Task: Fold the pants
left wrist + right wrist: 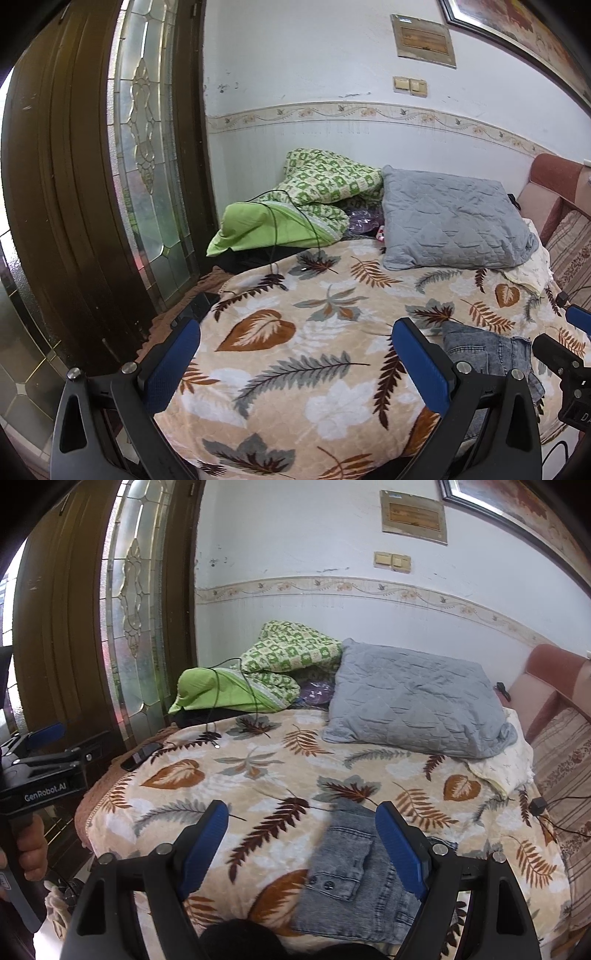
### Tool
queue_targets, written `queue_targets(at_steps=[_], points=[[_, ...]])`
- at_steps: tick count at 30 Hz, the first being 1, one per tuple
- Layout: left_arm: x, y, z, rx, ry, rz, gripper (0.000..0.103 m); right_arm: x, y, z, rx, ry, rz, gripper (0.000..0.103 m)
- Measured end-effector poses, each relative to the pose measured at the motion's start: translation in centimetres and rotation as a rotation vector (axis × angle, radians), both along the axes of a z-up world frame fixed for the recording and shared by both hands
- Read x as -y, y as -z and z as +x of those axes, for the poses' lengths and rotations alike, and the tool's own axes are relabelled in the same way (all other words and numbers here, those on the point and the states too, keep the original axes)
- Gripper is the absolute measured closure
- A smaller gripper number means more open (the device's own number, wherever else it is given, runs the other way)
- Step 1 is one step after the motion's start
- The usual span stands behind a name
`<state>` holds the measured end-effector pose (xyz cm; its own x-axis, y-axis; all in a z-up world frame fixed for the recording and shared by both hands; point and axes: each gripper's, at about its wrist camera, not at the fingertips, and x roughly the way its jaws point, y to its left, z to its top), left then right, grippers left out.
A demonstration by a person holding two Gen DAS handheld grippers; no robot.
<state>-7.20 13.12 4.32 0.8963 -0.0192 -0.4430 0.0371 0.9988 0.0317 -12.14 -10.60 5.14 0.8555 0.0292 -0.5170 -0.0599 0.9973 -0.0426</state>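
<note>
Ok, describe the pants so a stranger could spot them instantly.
Start at the leaf-print blanket covering the bed. At its near edge, beside the right gripper, lie the pants: washed grey-blue denim with a buttoned pocket flap, unlike the quilted grey pillow farther back.

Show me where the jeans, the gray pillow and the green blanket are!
jeans (351, 878): right wrist view, on the denim near the buttons.
gray pillow (417, 698): right wrist view, middle of its quilted face.
green blanket (332, 181): left wrist view, on the checked part.
</note>
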Motion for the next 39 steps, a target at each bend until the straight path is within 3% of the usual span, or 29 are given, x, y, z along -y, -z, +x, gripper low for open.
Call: queue_targets(at_steps=[13, 32, 39], points=[[0.1, -0.3, -0.2, -0.003, -0.024, 0.045, 0.000, -1.1, 0.1, 0.9, 0.002, -0.049, 0.031, 0.019], [7.1, -2.8, -3.8, 0.055, -0.013, 0.126, 0.000, 7.6, -1.4, -2.5, 0.071, 0.026, 0.124, 0.019], [10.5, -3.8, -5.2, 0.072, 0.036, 0.167, 0.000, 11.3, -1.7, -4.5, 0.104, 0.074, 0.147, 0.019]])
